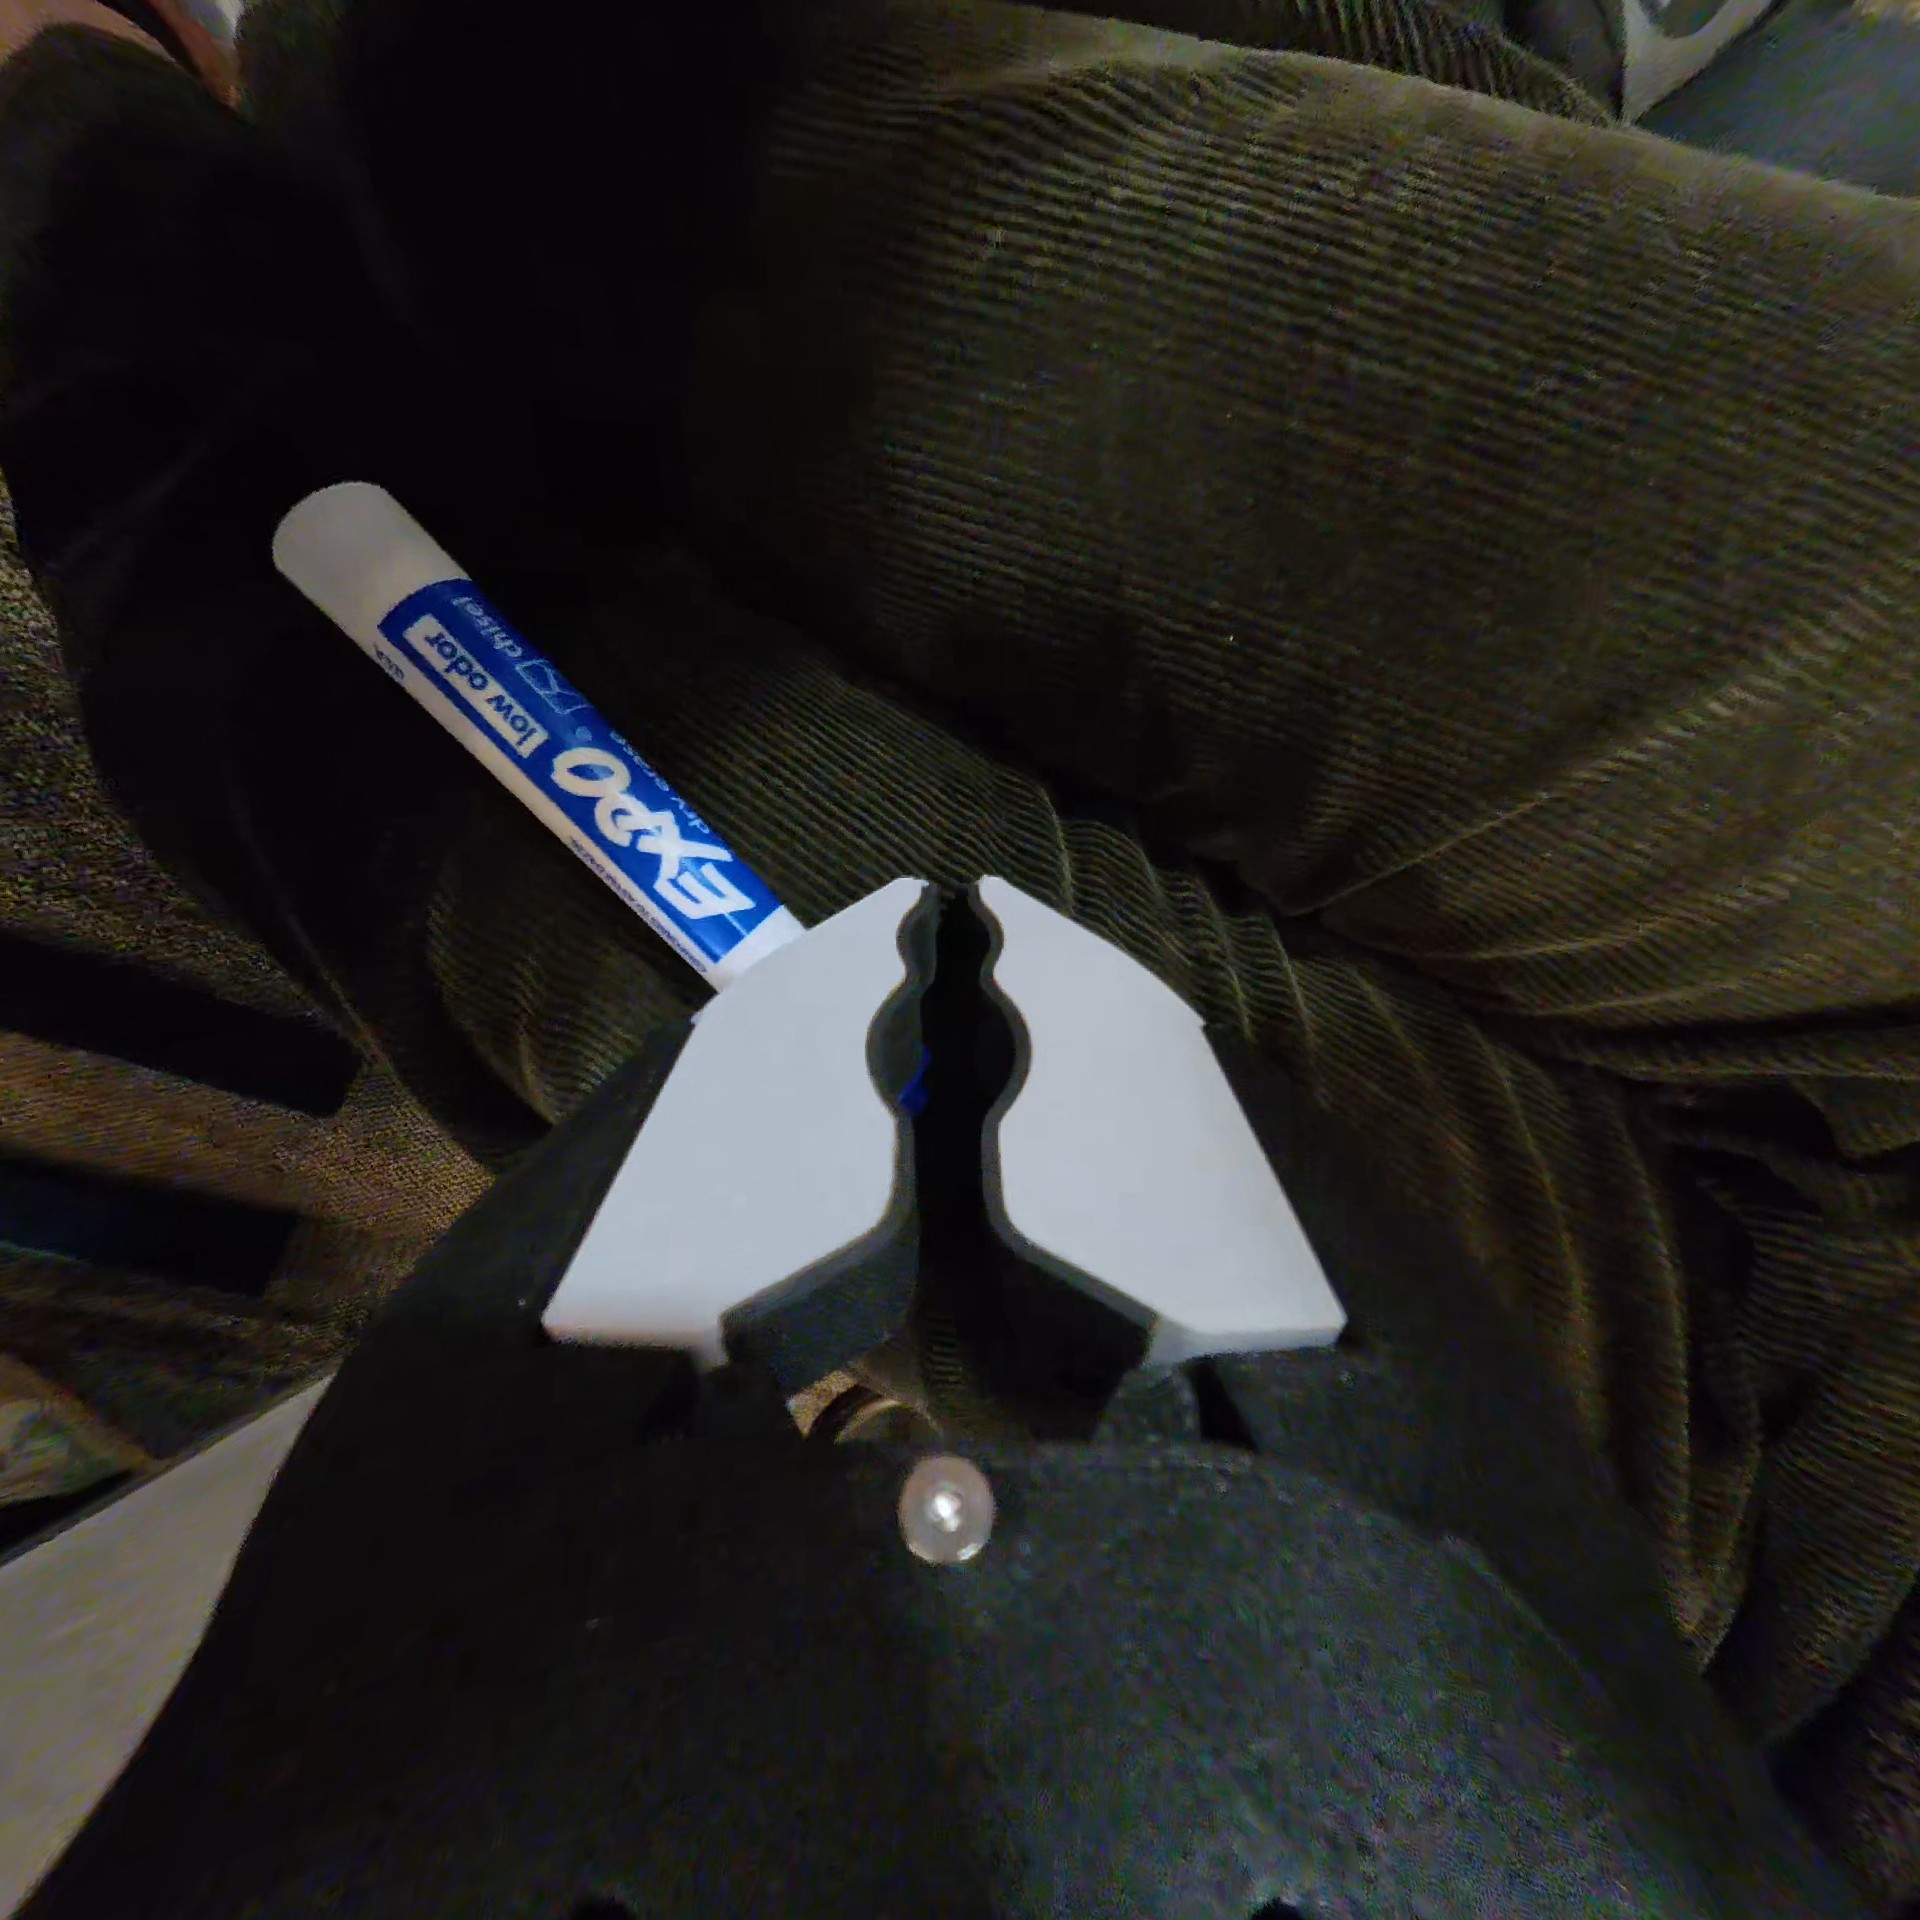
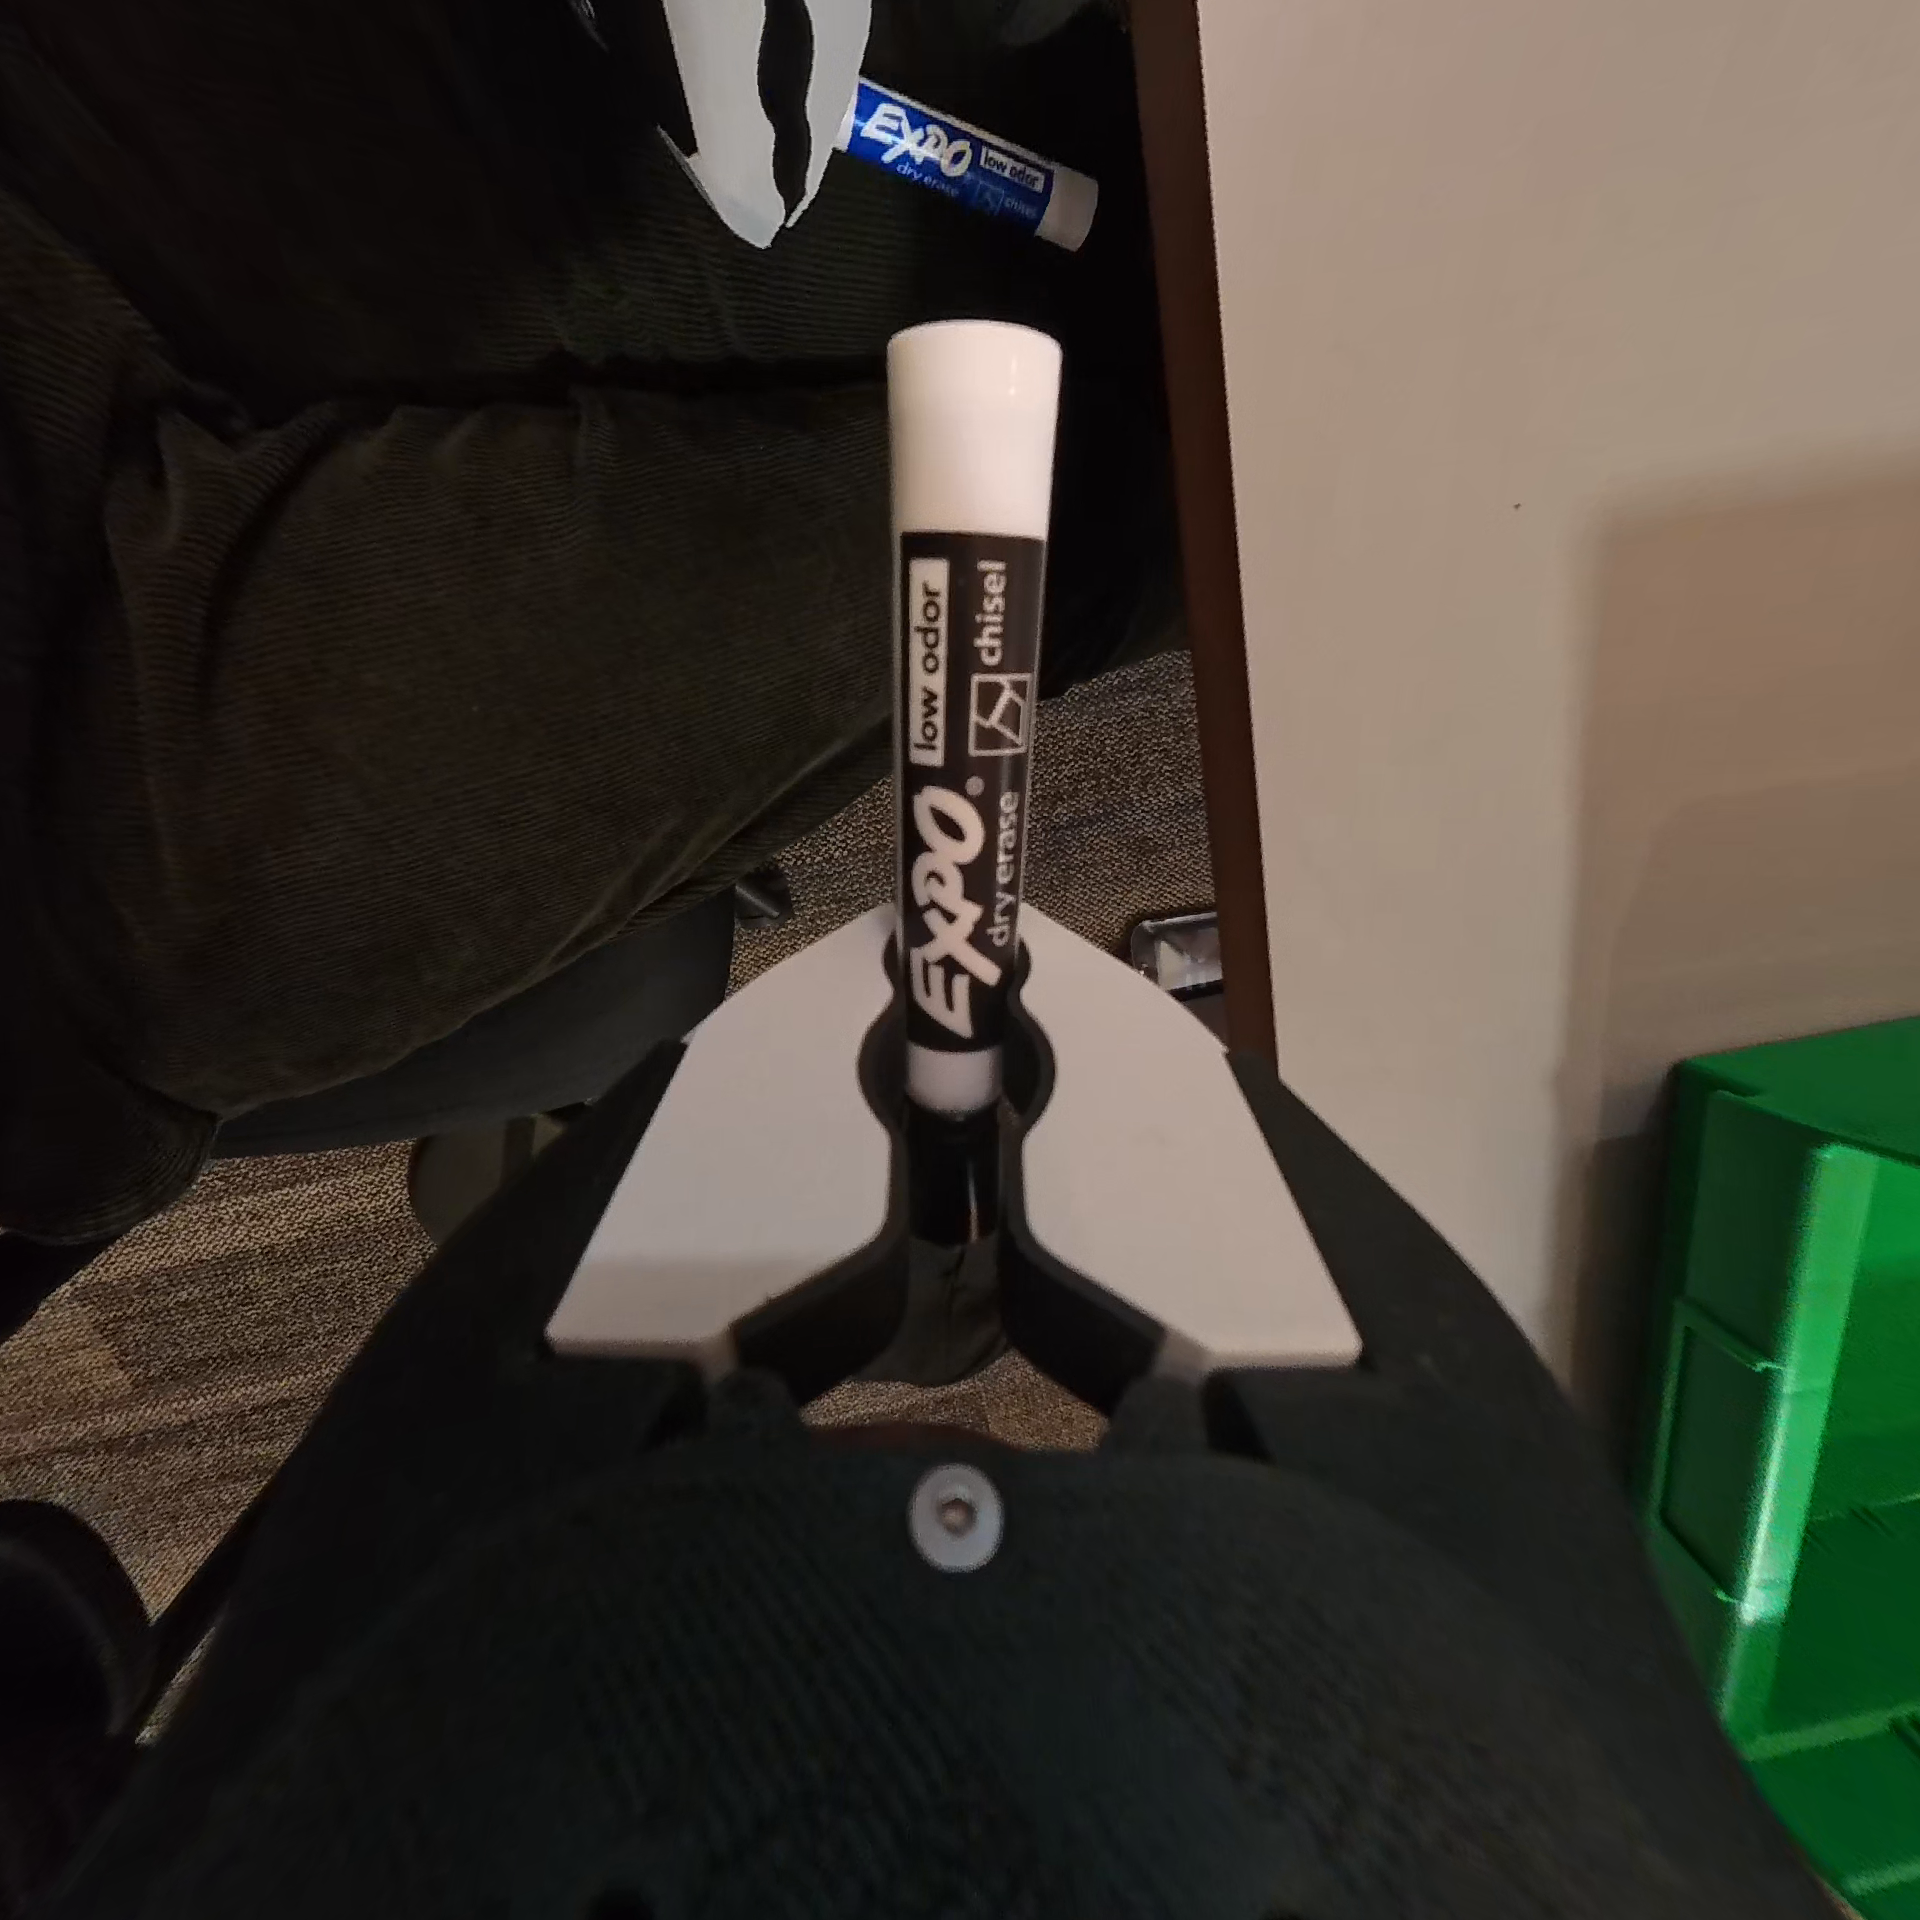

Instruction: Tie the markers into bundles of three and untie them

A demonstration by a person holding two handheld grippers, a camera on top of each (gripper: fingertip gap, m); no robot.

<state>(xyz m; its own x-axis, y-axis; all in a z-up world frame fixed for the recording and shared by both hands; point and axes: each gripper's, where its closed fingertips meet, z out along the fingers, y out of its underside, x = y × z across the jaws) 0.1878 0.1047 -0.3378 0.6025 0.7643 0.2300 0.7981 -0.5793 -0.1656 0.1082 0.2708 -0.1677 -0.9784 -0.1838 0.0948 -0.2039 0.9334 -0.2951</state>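
My left gripper [image 1: 951,894] is clamped on the blue marker [image 1: 540,743]; its white fingers [image 1: 769,1101] stand nearly together at the centre of the frame, and the marker's white barrel with its blue label slants out from under the left finger toward the upper left, over dark olive corduroy trousers [image 1: 1299,520] that fill most of the left wrist view; a strip of grey-brown carpet [image 1: 62,831] shows at the left edge.

My right gripper [image 2: 961,951] grips the black marker [image 2: 971,665] in the notch between its fingers [image 2: 1132,1143]; the marker points straight up the middle of the frame, white end uppermost, black label below. In the right wrist view the left gripper [image 2: 774,203] shows at the top centre with the blue marker [image 2: 971,166] sticking out to its right; the corduroy trousers [image 2: 416,675] take the left half; a pale panel [image 2: 1558,416] with a brown edge fills the upper right; a green plastic bin [image 2: 1797,1351] sits at the lower right; speckled carpet [image 2: 1101,810] lies between.
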